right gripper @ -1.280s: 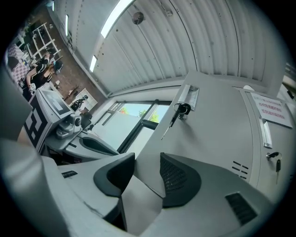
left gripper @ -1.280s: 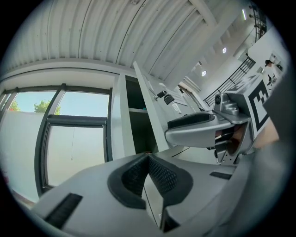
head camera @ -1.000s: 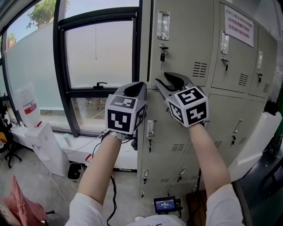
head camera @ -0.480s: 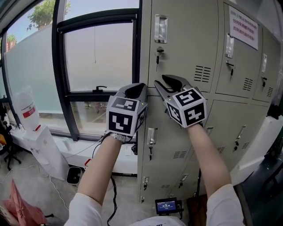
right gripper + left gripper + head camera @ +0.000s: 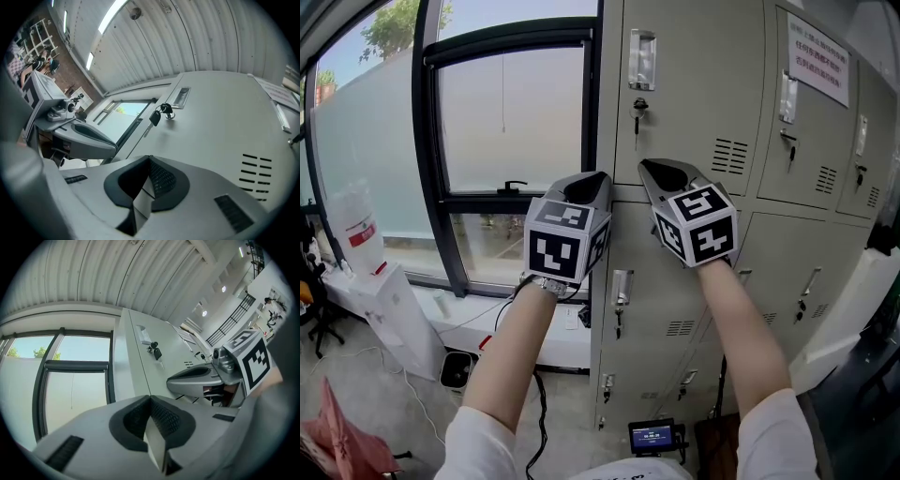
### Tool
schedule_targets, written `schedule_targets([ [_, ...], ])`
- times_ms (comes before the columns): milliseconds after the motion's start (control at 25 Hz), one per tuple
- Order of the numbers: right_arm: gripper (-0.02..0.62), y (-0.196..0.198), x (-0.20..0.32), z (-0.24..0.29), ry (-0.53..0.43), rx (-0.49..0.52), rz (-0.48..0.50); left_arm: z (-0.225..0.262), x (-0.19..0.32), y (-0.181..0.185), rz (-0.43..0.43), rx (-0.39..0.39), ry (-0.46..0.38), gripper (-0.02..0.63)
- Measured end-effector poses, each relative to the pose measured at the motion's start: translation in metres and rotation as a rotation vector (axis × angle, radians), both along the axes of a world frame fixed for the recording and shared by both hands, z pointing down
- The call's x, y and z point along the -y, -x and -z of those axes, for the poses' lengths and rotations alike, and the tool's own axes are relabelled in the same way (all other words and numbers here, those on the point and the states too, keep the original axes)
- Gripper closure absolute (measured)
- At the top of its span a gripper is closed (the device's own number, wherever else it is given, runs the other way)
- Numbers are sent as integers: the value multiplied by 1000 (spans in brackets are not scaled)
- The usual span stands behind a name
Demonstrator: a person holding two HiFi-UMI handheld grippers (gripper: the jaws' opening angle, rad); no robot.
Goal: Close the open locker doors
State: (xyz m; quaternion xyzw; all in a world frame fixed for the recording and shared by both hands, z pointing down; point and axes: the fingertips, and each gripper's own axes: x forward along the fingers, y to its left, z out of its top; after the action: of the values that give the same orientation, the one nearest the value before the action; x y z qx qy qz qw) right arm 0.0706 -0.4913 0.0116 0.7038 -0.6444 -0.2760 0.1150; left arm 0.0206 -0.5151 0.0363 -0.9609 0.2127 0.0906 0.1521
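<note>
Locker doors (image 5: 694,103) span head view; ceiling (image 5: 187,37) shows only in gripper views.

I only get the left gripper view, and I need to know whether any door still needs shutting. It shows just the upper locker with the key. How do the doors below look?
Observer: In the head view, the lower door under the keyed door lies flush, not ajar.
Operator: Is the right gripper carrying anything?
Observer: No. The right gripper view shows the right gripper with jaws that have just been closing. They are now together with nothing between them.
Operator: Anything low down by the lockers?
Observer: A small device with a lit screen sits near their base.
</note>
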Motion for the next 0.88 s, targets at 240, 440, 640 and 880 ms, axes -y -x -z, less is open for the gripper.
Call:
schedule_targets([
  [240, 560, -1, -10, -5, 1, 37, 19, 4, -7, 12, 12, -7, -2, 591],
  [440, 560, 5, -27, -7, -2, 38, 12, 4, -26, 17, -18, -3, -23, 591],
  [640, 560, 13, -54, -8, -24, 14, -8, 3, -50, 23, -34, -31, -36, 591],
  [880, 561, 23, -91, -18, -16, -32, -43, -8, -83, 26, -66, -59, -56, 591],
])
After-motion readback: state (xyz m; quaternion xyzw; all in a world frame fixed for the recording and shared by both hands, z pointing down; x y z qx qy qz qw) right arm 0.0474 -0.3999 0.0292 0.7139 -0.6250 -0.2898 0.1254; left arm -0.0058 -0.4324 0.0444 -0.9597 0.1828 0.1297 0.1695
